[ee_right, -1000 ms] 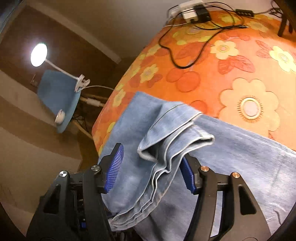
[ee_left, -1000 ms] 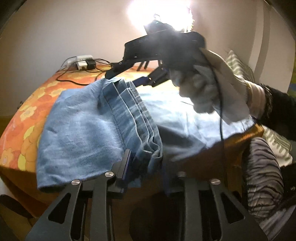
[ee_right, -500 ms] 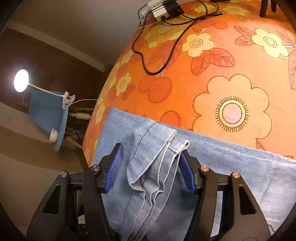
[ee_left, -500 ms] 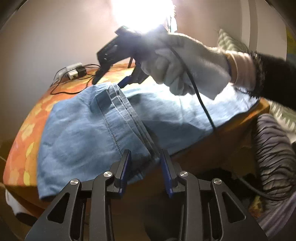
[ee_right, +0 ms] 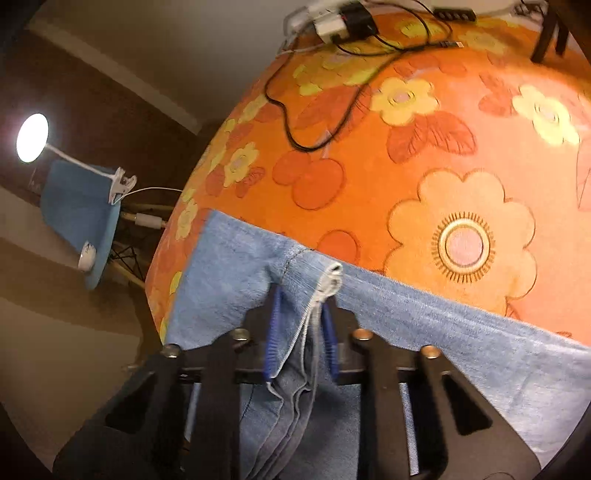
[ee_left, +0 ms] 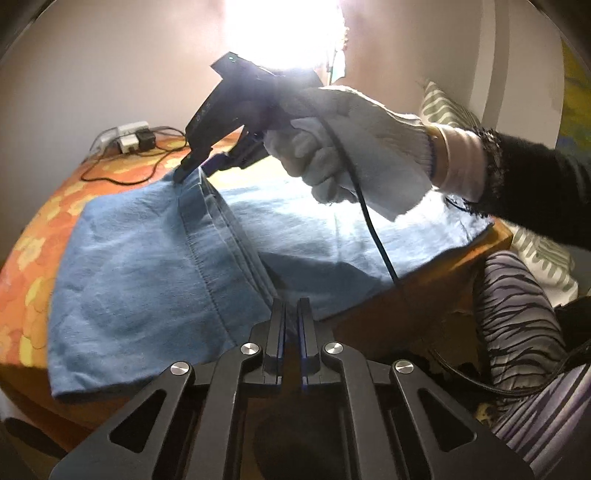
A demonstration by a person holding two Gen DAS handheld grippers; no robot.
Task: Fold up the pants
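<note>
Light blue denim pants point(ee_left: 147, 258) lie spread on a table with an orange floral cloth point(ee_left: 33, 236), a stacked ridge of hems running across the middle. My left gripper point(ee_left: 290, 310) is shut on the near end of that ridge at the table's front edge. My right gripper point(ee_right: 301, 314), held by a gloved hand point(ee_left: 351, 147), is shut on the far end of the hem stack point(ee_right: 314, 291); it also shows in the left wrist view point(ee_left: 199, 166). The pants point(ee_right: 461, 350) lie flat on both sides of the ridge.
A white power strip with black cables point(ee_right: 340, 22) lies at the table's far edge. A blue chair with a clip lamp point(ee_right: 81, 218) stands beyond the left side. Striped cushions point(ee_left: 517, 314) sit to the right of the table. A bright light point(ee_left: 280, 33) glares behind.
Both grippers have closed on the ends of the hem ridge. The fabric ridge has been drawn straighter and flatter between them.
</note>
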